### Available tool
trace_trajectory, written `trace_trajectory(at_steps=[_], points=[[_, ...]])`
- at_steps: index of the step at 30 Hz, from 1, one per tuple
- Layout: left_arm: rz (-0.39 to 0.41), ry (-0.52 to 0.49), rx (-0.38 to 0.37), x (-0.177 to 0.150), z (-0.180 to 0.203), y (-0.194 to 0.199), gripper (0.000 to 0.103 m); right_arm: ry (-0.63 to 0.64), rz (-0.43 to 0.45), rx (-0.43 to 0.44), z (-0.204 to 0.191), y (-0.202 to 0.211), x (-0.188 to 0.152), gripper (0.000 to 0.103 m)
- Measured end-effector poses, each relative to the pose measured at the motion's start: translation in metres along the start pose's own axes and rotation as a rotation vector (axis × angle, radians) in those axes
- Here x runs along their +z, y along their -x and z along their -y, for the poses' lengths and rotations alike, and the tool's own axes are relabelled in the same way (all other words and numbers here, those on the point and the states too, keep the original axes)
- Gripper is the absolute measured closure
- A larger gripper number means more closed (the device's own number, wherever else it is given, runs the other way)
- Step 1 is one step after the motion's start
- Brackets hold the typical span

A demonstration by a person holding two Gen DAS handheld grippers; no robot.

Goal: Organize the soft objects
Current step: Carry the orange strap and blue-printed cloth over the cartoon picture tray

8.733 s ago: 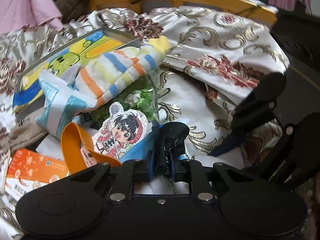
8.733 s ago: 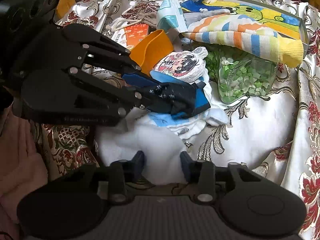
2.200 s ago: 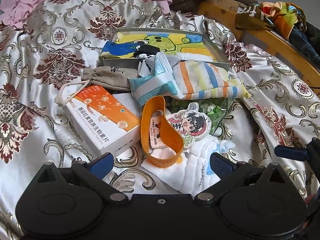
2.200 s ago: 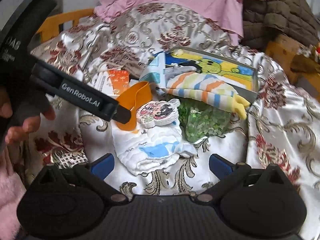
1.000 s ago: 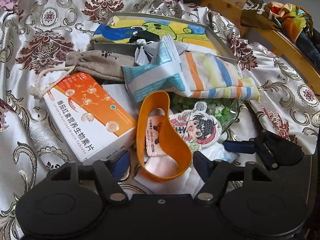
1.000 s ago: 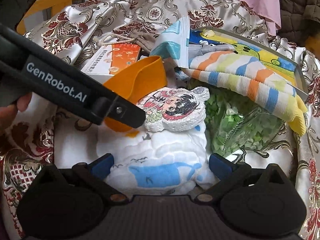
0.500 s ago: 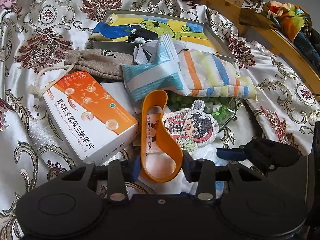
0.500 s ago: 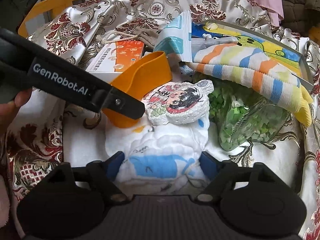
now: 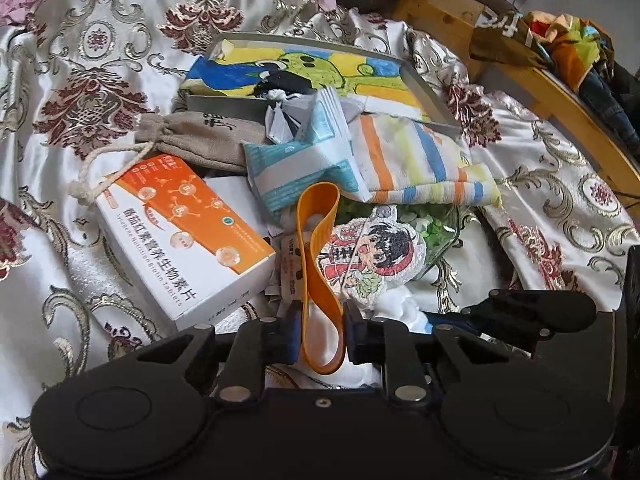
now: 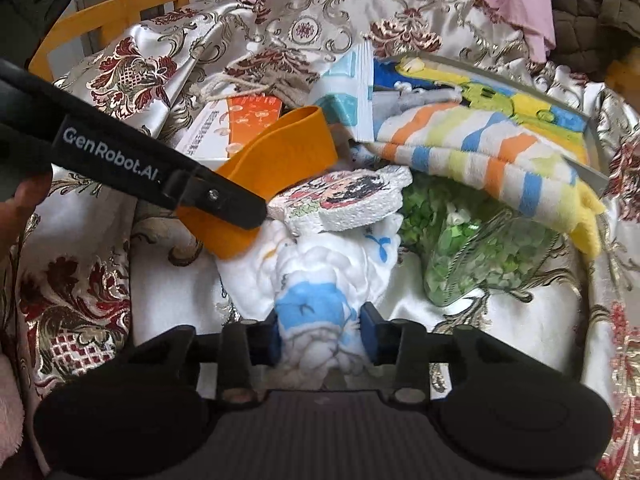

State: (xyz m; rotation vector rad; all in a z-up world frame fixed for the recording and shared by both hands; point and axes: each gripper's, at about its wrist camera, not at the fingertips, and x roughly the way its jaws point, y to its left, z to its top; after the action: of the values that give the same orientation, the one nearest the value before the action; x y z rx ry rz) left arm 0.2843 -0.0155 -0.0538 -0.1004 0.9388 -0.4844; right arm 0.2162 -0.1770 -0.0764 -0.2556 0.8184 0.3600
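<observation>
Left gripper [image 9: 320,326] jaws just closed on the floppy orange band [image 9: 316,264]; right gripper [image 10: 322,334] jaws closed on the squishy white cloth [image 10: 316,276], bunching it, light stuff

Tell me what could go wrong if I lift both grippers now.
1. The right gripper, jaws just closing, bunches the white-and-blue cloth; the cartoon plush resting on it may tumble off.
2. The left gripper, also closing, squeezes the orange band; its far loop reaches the striped towel and teal packet and may snag.
</observation>
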Motion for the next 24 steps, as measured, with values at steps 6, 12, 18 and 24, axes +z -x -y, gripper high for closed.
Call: trace_trajectory(at_steps=[6,12,18,24], points=[[0.052,0.034,-0.013,-0.004,-0.003,0.023,0.082,0.014,0.048,-0.068,-0.003,0.027,-0.004,0.066],[0.123,0.014,-0.011,-0.009,0.004,0.046,0.082,0.015,0.13,-0.107,-0.01,0.063,-0.008,0.066],[0.193,0.008,-0.023,-0.013,0.011,0.066,0.082,-0.019,0.169,-0.082,-0.011,0.089,-0.012,0.066],[0.234,0.021,-0.017,-0.019,0.013,0.078,0.082,-0.218,0.119,0.031,0.013,0.089,-0.016,0.066]])
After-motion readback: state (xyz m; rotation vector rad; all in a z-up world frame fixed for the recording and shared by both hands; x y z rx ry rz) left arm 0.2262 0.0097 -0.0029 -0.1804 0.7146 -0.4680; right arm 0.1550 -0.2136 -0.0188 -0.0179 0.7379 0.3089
